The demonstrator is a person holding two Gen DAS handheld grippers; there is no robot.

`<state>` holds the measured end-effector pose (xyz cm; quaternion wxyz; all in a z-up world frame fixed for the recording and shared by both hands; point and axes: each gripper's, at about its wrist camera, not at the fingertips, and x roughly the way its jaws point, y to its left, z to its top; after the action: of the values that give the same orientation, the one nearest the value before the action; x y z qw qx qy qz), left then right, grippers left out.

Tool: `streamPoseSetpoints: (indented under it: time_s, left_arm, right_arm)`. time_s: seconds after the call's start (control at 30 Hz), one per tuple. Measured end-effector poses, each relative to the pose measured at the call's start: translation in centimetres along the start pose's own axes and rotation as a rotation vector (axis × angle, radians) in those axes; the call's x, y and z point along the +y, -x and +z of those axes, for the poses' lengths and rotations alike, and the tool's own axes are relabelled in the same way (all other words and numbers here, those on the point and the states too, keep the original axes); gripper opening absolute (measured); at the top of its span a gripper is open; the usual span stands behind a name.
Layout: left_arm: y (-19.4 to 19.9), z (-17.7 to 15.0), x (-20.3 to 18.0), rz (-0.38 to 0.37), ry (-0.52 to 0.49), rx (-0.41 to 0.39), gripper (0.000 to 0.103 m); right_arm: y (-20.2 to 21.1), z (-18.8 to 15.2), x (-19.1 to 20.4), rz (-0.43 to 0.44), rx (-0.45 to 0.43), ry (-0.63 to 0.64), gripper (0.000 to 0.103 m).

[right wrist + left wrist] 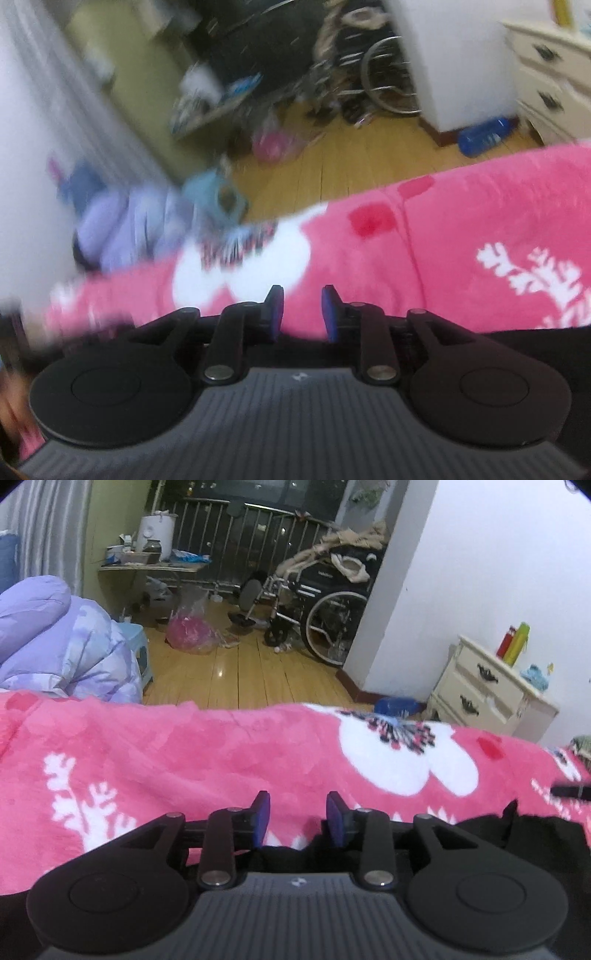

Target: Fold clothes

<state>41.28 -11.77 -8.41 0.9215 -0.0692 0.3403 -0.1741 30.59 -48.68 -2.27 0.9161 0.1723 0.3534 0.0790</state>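
Claws, left (297, 821) and right (303, 314), gape empty (apart) over pink blanket's (207, 753) free edge.

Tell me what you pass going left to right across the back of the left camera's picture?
Purple quilt → pink plastic bag → wheelchair → cream drawers.

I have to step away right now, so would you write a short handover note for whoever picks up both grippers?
Left gripper: open, holding nothing, over the near edge of the black garment.
Right gripper: open, holding nothing; its view is motion-blurred.
The garment lies on the pink floral blanket, mostly hidden beneath the grippers.
Done: no fold visible, though little of the garment shows.
Left: grasp the garment and fold it.
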Motion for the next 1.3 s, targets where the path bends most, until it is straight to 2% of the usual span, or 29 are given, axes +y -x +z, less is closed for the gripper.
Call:
streamPoseSetpoints:
  time_s: [0.03,0.2,0.5,0.6,0.63,0.67,0.77,0.83,0.87,0.93,1.03,1.07,1.13,1.23,1.3]
  left_arm:
    - [0.3,0.0,0.0,-0.01,-0.004,-0.004,0.041]
    - [0.4,-1.1,-0.5,0.003,-0.09,0.015,0.042]
    - [-0.7,-2.5,-0.4,0.037,-0.14,0.049,0.045]
    - [-0.9,-2.6,-0.3,0.044,-0.149,0.047,0.047]
    - [-0.9,-2.6,-0.3,0.045,-0.151,0.046,0.047]
    - [-0.8,-2.7,-0.3,0.046,-0.151,0.046,0.047]
    - [-0.8,-2.8,-0.3,0.047,-0.155,0.043,0.047]
    - [-0.8,-2.8,-0.3,0.048,-0.158,0.043,0.047]
    - [-0.8,-2.8,-0.2,0.047,-0.159,0.043,0.047]
    - [-0.9,-2.9,-0.1,0.048,-0.158,0.042,0.047]
    - [-0.9,-3.0,0.0,0.05,-0.157,0.04,0.047]
    - [-0.9,-3.0,0.0,0.05,-0.157,0.04,0.047]
    - [-1.0,-3.0,0.1,0.049,-0.156,0.04,0.047]
    - [-0.9,-3.0,0.2,0.049,-0.159,0.038,0.048]
    - [-0.8,-3.0,0.2,0.05,-0.163,0.036,0.048]
  right_arm:
    - [-0.1,-0.5,0.6,-0.013,0.031,0.071,0.023]
    - [-2.0,-1.5,2.1,-0.086,0.118,0.365,0.025]
    - [-6.2,-1.8,3.3,-0.037,0.298,0.628,0.028]
    - [-6.4,-2.5,4.1,-0.041,0.31,0.707,0.024]
    - [-6.2,-2.7,4.2,-0.039,0.309,0.714,0.011]
    - [-5.9,-2.7,4.3,-0.028,0.307,0.72,0.003]
    - [-4.7,-2.8,4.0,-0.101,0.221,0.734,0.001]
    - [-4.4,-2.4,2.9,-0.134,0.179,0.663,0.001]
    - [-4.5,-2.5,2.5,-0.15,0.179,0.643,0.0]
    - [-5.3,-3.0,2.1,-0.263,0.163,0.662,0.0]
    - [-5.4,-2.7,1.0,-0.283,0.145,0.558,0.001]
    - [-5.0,-2.4,0.9,-0.273,0.12,0.531,0.001]
    - [-3.2,-1.8,1.2,-0.198,0.056,0.491,0.002]
    - [-1.9,-1.4,2.3,-0.05,0.058,0.474,0.002]
    - [-2.9,-1.5,2.7,-0.054,0.073,0.474,0.002]
